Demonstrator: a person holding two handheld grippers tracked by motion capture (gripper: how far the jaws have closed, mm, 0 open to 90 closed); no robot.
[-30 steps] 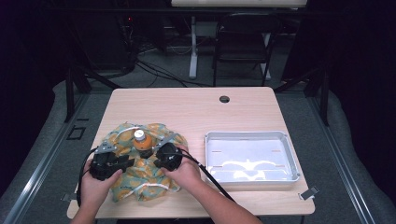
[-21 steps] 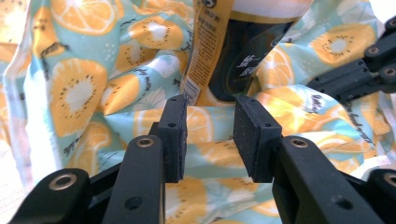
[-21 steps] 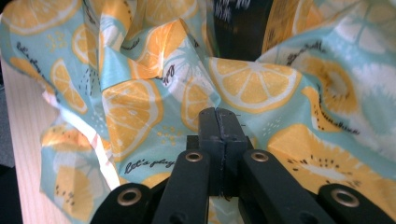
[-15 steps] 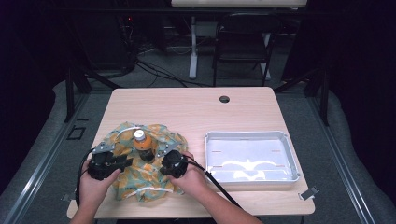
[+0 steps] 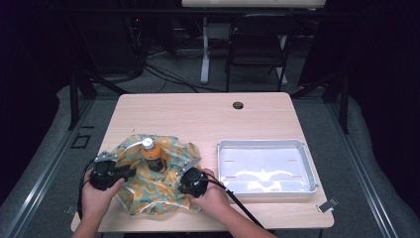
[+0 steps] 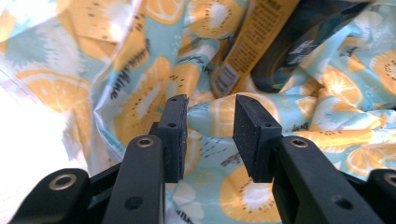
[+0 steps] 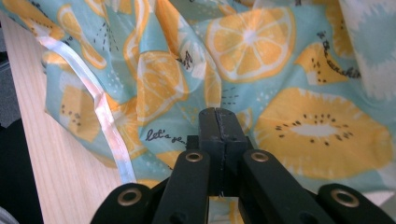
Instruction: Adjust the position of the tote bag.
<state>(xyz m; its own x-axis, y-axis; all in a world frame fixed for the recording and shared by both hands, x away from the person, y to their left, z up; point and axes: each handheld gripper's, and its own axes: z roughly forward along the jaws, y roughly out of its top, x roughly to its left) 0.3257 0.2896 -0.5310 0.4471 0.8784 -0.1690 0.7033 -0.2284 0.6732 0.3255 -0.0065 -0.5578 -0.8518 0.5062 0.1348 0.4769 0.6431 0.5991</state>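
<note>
A teal cloth bag [image 5: 148, 193] printed with orange slices lies crumpled at the table's near left. A bottle [image 5: 151, 151] with a white cap and orange label stands in its folds. My left gripper [image 5: 130, 171] is at the cloth's left side, pointing toward the bottle. In the left gripper view it [image 6: 210, 135] is open above the cloth [image 6: 140, 93], with the bottle's label [image 6: 254, 44] just beyond. My right gripper [image 5: 184, 182] rests on the cloth's right part. In the right gripper view it [image 7: 218, 126] is shut over the cloth [image 7: 299, 126]; no fabric shows between the jaws.
A shallow silver tray [image 5: 309, 166] sits at the table's near right. The wooden table [image 5: 208, 119] has a cable hole [image 5: 238, 105] near its far edge. A white strap [image 7: 100, 109] edges the cloth. A chair [image 5: 257, 39] stands beyond the table.
My right gripper has drawn back from beside the bottle toward the table's near edge and slightly right. The left gripper has stayed in place.
</note>
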